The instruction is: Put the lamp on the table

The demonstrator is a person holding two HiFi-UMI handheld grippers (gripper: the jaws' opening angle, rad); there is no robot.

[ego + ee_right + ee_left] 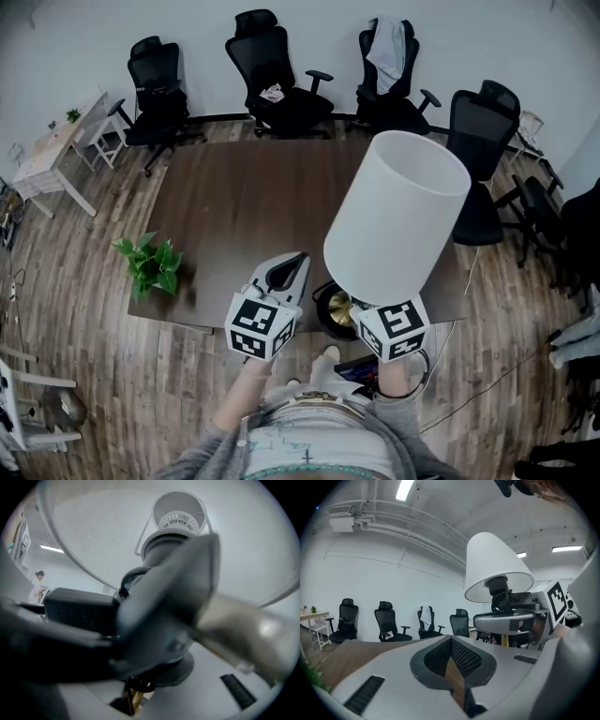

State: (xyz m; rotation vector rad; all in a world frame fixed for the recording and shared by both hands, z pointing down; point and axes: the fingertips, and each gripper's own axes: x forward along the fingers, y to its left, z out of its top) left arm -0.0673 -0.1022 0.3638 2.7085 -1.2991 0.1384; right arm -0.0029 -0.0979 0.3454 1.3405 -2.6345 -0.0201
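Lamp (398, 220) stem clamped in right gripper (133, 693) fingers; left gripper (292, 267) fingers together, empty, over surface (244, 197); plant (150, 262) at edge.

No word, number or brand name can be read in any view. The only printed signs are black-and-white square markers, which are coded patterns without letters or digits. They sit on the faces of the left cube (262, 328) on the left gripper (289, 270) and the right cube (395, 330) on the right gripper (133, 693). One marked face of the right cube also shows in the left gripper view.
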